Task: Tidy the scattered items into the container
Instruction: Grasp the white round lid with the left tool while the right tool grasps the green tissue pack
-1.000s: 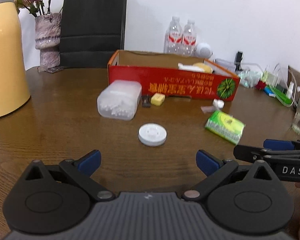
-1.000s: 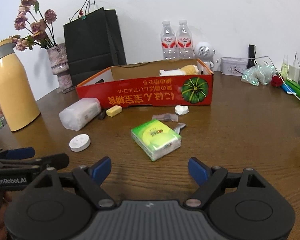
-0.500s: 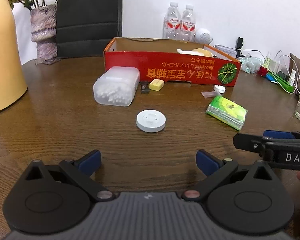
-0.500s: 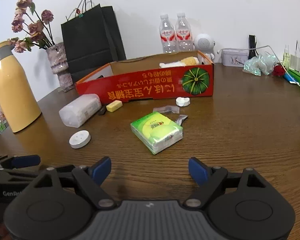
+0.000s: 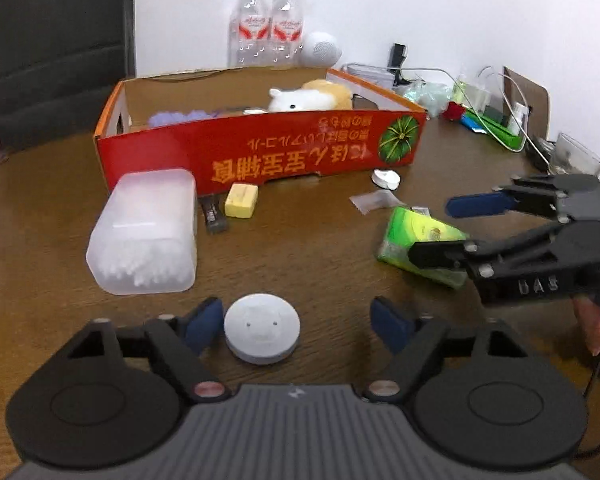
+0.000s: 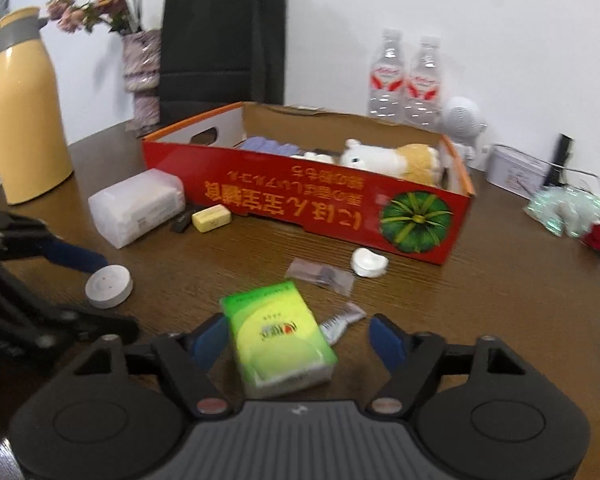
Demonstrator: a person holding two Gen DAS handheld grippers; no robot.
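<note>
Step in hand: double pick, both tongs closing at once on separate scattered items.

Left gripper (image 5: 298, 322): jaws still fairly wide and closing; the white round disc (image 5: 262, 329) sits on the table between its fingers, just beside the left pad, well clear of the right one; no grip yet. Beyond its tips, to the left, lies the clear box of cotton swabs (image 5: 144, 232).

Right gripper (image 6: 298, 344): jaws likewise closing; the green tissue pack (image 6: 278, 338) lies between them, against or very near the left pad, a gap at the right; we judge it not yet clamped.

The container, a red cardboard box (image 6: 312, 204), stands beyond both tongs, plush toy (image 6: 388, 158) already inside.

Next, we judge: finish both closures, centring each item; lift clear of the table; carry forward over the near wall of the box; release.
</note>
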